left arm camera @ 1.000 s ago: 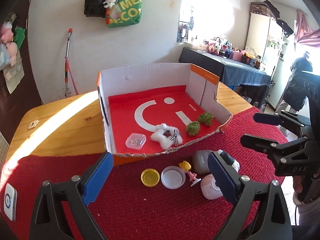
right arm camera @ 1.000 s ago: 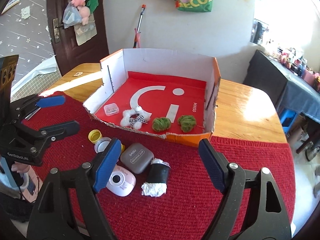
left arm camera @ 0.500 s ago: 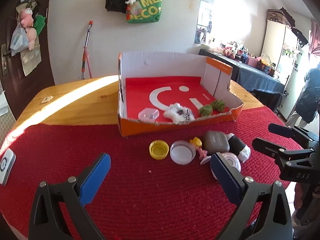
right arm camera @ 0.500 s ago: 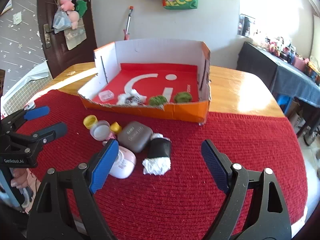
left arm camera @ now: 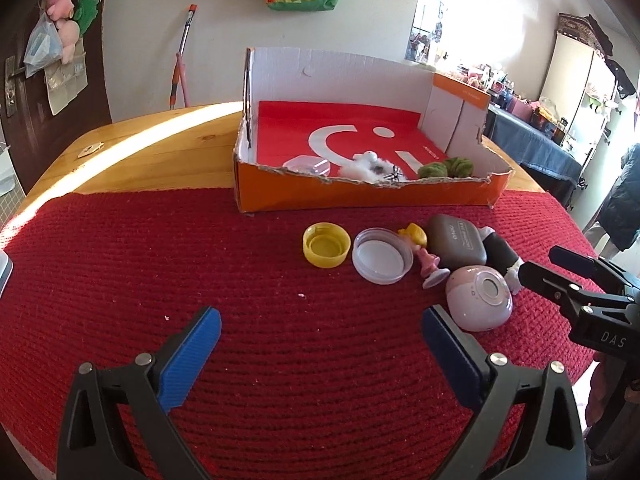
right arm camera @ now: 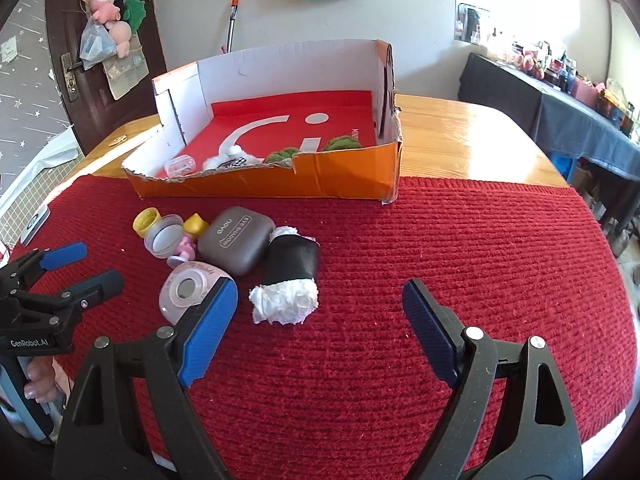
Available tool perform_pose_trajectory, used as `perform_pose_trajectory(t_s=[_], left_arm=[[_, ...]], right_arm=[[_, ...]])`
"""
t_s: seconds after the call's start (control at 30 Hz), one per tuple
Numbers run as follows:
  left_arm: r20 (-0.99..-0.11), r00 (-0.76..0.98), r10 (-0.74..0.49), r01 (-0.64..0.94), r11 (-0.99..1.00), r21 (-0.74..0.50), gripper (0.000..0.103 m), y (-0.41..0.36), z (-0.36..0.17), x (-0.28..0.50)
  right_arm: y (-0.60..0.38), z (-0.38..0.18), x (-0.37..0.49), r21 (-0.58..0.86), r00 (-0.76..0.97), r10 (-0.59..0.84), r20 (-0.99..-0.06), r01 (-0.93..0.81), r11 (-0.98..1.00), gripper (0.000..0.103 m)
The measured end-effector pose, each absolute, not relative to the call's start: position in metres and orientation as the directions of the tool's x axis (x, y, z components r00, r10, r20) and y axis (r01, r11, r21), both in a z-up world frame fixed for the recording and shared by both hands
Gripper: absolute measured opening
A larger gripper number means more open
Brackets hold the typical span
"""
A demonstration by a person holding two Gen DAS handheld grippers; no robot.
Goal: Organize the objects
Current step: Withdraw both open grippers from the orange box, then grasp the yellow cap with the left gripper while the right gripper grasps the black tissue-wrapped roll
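An orange cardboard box (left arm camera: pixel 360 196) with a red floor stands on the table; it holds a small clear case (left arm camera: pixel 306 166), a white plush bow (left arm camera: pixel 368 168) and two green pompoms (left arm camera: pixel 446 168). On the red mat in front lie a yellow cap (left arm camera: pixel 326 245), a clear lid (left arm camera: pixel 382 255), a small pink figurine (left arm camera: pixel 424 252), a grey case (left arm camera: pixel 456 240), a black roll stuffed with white tissue (right arm camera: pixel 292 264) and a pink round device (left arm camera: pixel 480 298). My left gripper (left arm camera: pixel 320 320) hangs open over bare mat. My right gripper (right arm camera: pixel 320 292) is open, just short of the tissue roll.
The red knitted mat (left arm camera: pixel 280 360) covers the near half of the wooden table (left arm camera: pixel 140 152). A white flat device (right arm camera: pixel 36 220) lies at the mat's left edge. A person in a dark coat (left arm camera: pixel 624 208) stands far right, beside a cluttered dark side table (right arm camera: pixel 580 120).
Both grippers have sunk toward the mat, so the box is now seen from lower and its front wall hides part of the contents. The objects have not moved.
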State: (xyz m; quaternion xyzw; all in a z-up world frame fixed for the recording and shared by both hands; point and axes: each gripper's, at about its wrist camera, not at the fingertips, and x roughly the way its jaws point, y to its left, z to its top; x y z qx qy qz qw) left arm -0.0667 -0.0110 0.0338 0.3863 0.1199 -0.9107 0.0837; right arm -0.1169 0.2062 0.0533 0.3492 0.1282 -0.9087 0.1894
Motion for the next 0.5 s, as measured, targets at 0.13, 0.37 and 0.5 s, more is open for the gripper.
perform_pose_trajectory(t_s=[0.13,0.37,0.5], left_arm=[[-0.731,-0.679,-0.066,0.248,-0.958,-0.143,0.102,-0.014,0.032,-0.071],[-0.753,-0.648,-0.11,0.264,-0.961,-0.086,0.102,-0.025,0.028,-0.083],[-0.77,-0.626,-0.124,0.26,-0.964,-0.056,0.102,-0.034,0.027,-0.09]], right_arm=[[0.206,0.051,-0.122,-0.099,-0.675,-0.251,-0.694,0.435,-0.895,0.085],[0.204,0.046,-0.132,-0.104,-0.661,-0.236,-0.712,0.432,-0.896,0.085],[0.203,0.044,-0.138,-0.11,-0.652,-0.22,-0.726,0.426,-0.898,0.085]])
